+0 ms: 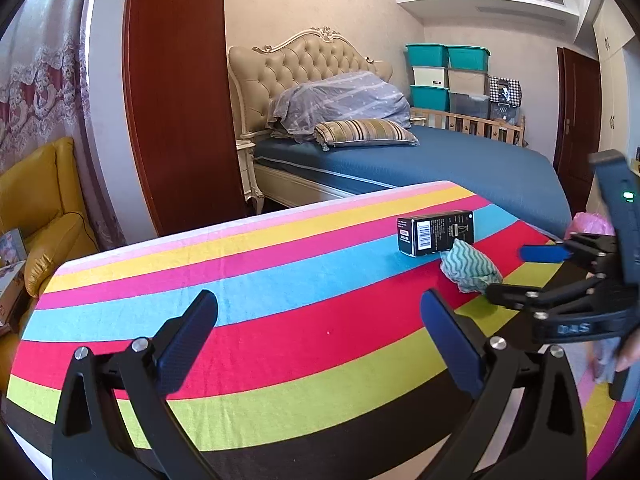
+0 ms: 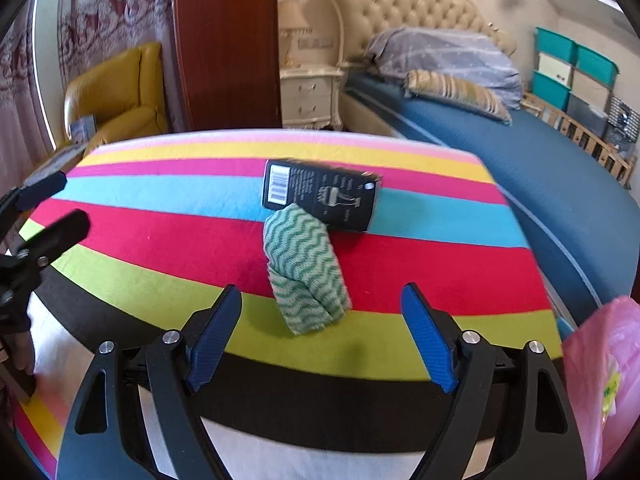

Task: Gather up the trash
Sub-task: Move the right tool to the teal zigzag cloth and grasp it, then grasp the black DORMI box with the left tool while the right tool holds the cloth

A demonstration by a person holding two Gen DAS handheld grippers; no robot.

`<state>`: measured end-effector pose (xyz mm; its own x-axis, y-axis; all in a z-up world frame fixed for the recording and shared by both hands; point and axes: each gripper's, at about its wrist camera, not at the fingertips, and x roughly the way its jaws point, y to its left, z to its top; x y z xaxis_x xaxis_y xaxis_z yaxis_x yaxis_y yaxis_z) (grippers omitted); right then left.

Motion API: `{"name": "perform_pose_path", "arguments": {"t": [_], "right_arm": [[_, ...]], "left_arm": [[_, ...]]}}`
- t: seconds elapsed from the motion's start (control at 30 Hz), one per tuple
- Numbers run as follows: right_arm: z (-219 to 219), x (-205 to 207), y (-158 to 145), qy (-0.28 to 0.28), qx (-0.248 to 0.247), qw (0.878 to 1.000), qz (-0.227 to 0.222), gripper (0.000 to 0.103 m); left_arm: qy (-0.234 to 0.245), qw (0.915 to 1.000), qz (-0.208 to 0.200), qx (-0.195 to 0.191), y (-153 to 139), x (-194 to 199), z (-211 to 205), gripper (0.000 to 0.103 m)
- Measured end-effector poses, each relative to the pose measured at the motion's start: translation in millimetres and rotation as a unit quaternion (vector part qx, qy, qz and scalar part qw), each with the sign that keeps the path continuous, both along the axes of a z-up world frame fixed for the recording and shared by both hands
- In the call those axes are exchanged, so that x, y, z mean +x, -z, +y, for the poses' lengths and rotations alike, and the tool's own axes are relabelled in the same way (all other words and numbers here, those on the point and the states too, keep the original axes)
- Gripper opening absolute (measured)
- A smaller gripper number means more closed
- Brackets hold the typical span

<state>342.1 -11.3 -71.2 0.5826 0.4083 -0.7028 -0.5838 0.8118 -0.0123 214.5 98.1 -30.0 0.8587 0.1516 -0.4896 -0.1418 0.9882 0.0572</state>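
Tongs, right (image 2: pixel 321 334) and left (image 1: pixel 318 342), both spread and empty, tilt down over a crumpled green-waved rag (image 2: pixel 305 268) touching a black box (image 2: pixel 322 194).

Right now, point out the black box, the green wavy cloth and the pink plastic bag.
black box (image 2: pixel 320 194), right wrist view, middle of its printed top face.
green wavy cloth (image 2: pixel 306 270), right wrist view, middle of the crumpled fabric.
pink plastic bag (image 2: pixel 604 380), right wrist view, its bulging side.
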Motion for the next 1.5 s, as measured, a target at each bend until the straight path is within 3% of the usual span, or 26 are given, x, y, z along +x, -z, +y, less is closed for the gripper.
{"name": "perform_pose_path", "arguments": {"t": [0.3,0.37,0.43,0.53,0.77,0.9,0.97,1.17,1.37,1.5], "right_arm": [[21.5,21.5,5.9,-0.014,-0.017,0.999,0.026,0.067],[22.5,24.3,8.5,-0.014,-0.021,0.999,0.036,0.058],[21.8,24.0,7.7,-0.017,-0.018,0.999,0.036,0.038],[18.2,18.1,3.0,-0.013,-0.008,1.000,0.020,0.028],[-7.0,0.6,-2.6,0.010,0.023,1.000,0.011,0.026],[-29.9,-14.7,-8.1,0.030,0.029,0.999,0.001,0.026],[-40.3,-22.5,-11.8,0.039,0.030,0.999,-0.006,0.026],[-69.4,-36.2,-13.7,0.055,0.043,0.997,-0.008,0.026],[-82.2,-36.4,-8.7,0.062,0.061,0.996,0.006,0.026],[-81.3,-33.0,-4.3,0.058,0.068,0.996,0.015,0.026]], "left_arm": [[0.006,0.9998,0.007,-0.016,1.9,1.6,1.2,0.098],[0.004,0.9997,0.009,-0.020,2.4,2.3,3.2,0.098],[0.002,0.9997,0.011,-0.023,2.7,2.5,4.6,0.098],[-0.001,0.9996,0.014,-0.025,2.2,0.9,6.0,0.098],[0.002,0.9993,0.034,-0.016,5.2,8.4,0.3,0.098],[0.041,0.9976,0.053,-0.019,8.2,26.6,-6.2,0.098],[0.081,0.9939,0.070,-0.025,12.2,46.0,-8.0,0.098],[0.129,0.9861,0.104,-0.003,20.2,103.6,-20.1,0.098],[0.208,0.9680,0.140,-0.007,29.8,156.3,-37.6,0.098],[0.237,0.9589,0.153,0.028,35.6,182.8,-49.7,0.098]]}}
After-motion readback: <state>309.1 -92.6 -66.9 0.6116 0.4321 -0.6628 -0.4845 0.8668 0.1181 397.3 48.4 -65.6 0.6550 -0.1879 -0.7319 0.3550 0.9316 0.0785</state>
